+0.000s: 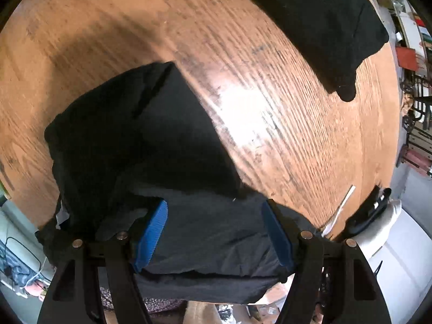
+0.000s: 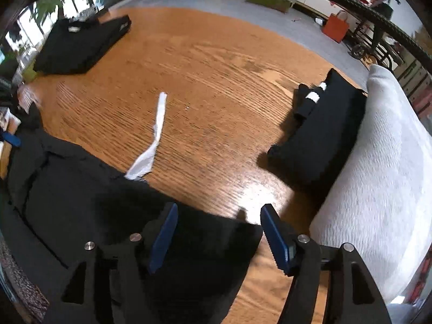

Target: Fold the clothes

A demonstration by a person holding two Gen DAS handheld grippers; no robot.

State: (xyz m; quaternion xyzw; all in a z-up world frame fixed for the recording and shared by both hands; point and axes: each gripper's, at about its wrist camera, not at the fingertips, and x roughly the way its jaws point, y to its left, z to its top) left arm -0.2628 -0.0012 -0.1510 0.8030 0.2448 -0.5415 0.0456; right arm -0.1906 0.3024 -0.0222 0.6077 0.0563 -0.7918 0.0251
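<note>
Both grippers, left (image 1: 214, 232) and right (image 2: 218, 236), released over black garment (image 2: 81, 202) on surface (image 2: 216, 81). Folded stacks (image 2: 78, 46) lie far left; this one looks half folded, more to do.

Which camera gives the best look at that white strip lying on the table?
The right wrist view: the whole white strip lies unobstructed on the wooden table, one end at the black garment. The left wrist view shows it only small and distorted at the frame's right edge.
</note>
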